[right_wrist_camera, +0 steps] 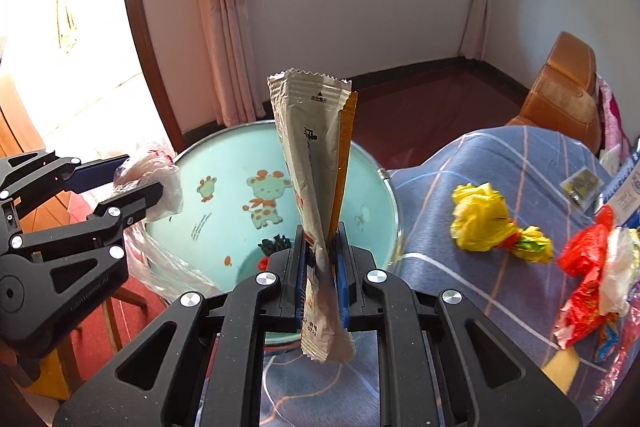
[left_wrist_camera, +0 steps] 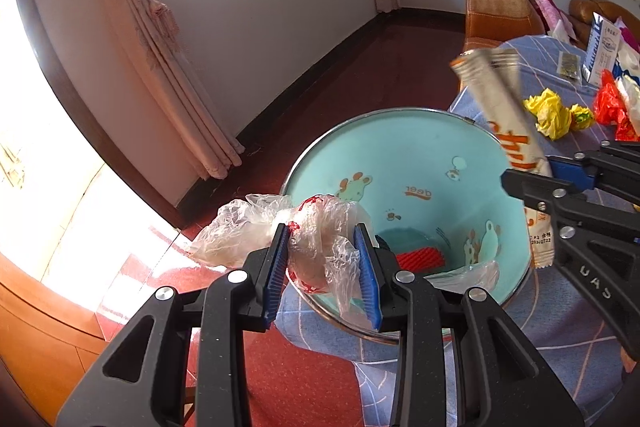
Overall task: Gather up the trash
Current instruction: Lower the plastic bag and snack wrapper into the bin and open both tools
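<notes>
Tabletop under blue checked cloth; red floor, pink curtains, orange chair at 2 o'clock. Teal bin is reading "deer". Left gripper is clamping a clear plastic bag over the bin's rim; right gripper is pinching 1 snack wrapper upright. Yellow wad is lying at 3 o'clock.

Each camera sits just behind its own gripper and looks down and forward, very close to the blue bin at the table's edge. Both see the bin, the window wall, the yellow wad and the other gripper
</notes>
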